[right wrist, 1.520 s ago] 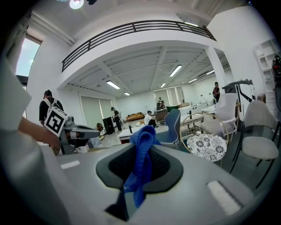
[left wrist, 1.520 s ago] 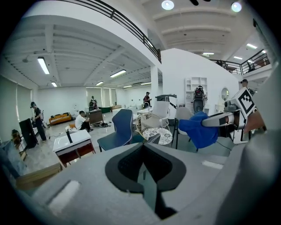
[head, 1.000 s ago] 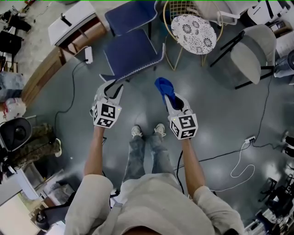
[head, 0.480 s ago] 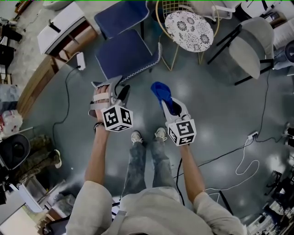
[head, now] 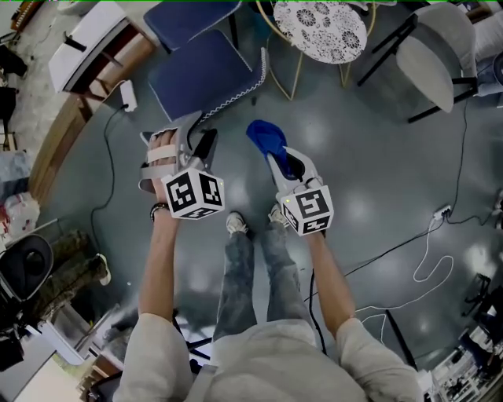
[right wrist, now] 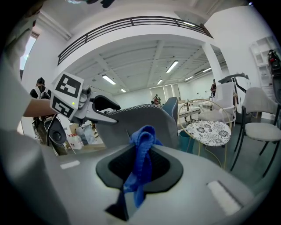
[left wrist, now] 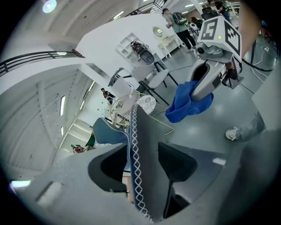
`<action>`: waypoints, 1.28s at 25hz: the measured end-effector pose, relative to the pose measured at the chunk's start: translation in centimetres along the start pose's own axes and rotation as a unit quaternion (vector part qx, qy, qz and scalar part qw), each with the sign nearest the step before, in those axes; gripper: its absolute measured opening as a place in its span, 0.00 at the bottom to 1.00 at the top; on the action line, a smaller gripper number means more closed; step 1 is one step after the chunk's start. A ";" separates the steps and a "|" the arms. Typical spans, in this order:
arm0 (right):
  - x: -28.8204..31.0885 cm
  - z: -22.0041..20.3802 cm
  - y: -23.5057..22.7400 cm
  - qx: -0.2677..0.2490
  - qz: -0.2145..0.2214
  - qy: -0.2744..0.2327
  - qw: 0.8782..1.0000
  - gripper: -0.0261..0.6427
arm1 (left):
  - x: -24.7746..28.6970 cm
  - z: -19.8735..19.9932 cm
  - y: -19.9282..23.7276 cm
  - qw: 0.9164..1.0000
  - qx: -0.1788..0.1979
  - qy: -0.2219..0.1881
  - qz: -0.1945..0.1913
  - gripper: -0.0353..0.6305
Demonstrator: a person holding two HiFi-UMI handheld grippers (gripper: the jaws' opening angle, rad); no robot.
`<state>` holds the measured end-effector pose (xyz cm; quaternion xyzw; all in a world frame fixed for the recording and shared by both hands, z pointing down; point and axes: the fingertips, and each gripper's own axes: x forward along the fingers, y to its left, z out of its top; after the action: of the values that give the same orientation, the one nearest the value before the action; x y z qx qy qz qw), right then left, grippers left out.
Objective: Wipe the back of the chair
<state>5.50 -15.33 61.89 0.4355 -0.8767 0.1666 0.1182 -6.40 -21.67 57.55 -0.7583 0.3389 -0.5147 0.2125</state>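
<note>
The chair has a blue seat (head: 200, 74) and a grey back edged with white zigzag stitching (head: 232, 94). My left gripper (head: 196, 135) is open at the near end of that edge. In the left gripper view the stitched back (left wrist: 137, 145) stands upright between my left gripper's (left wrist: 141, 154) wide jaws. I cannot tell whether a pad touches it. My right gripper (head: 277, 157) is shut on a blue cloth (head: 263, 135), a little right of the chair back. The cloth (right wrist: 141, 136) hangs bunched from my right gripper (right wrist: 139, 169), with the chair back (right wrist: 147, 116) just beyond it.
A gold wire chair with a lace-patterned round cushion (head: 322, 27) stands right of the blue chair. A pale grey chair (head: 428, 67) is farther right and a second blue chair (head: 185, 16) behind. Cables (head: 428, 251) lie on the floor; my feet (head: 236, 224) are below the grippers.
My left gripper has rolled over, moved to the chair back's edge and opened its jaws around it. The right gripper has sunk a little with the cloth.
</note>
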 end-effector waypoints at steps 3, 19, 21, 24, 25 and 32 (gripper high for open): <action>0.9 -0.7 0.7 -0.003 0.015 0.001 1.000 0.12 | 0.1 -1.0 -0.3 1.000 0.004 0.026 0.003 0.39; 7.3 1.4 5.4 -0.048 0.085 -0.007 0.995 0.12 | 0.7 -1.8 -0.3 0.998 0.027 0.047 0.020 0.30; 8.0 2.2 5.6 -0.056 0.089 -0.011 0.994 0.12 | 0.7 -1.8 -0.3 0.998 0.027 0.048 0.020 0.30; 9.1 3.3 5.4 -0.064 0.087 -0.015 0.994 0.12 | 0.7 -1.7 -0.3 0.998 0.021 0.047 0.020 0.30; 9.4 3.6 5.3 -0.066 0.086 -0.016 0.994 0.12 | 0.7 -1.7 -0.3 0.998 0.021 0.047 0.020 0.30; 11.1 4.6 4.8 -0.065 0.076 -0.017 0.995 0.12 | 0.6 -1.9 -0.2 0.999 0.015 0.048 0.021 0.30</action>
<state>-5.26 -22.45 60.66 0.3617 -0.9181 0.1104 0.1187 -7.96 -21.91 58.82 -0.7224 0.3567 -0.5507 0.2183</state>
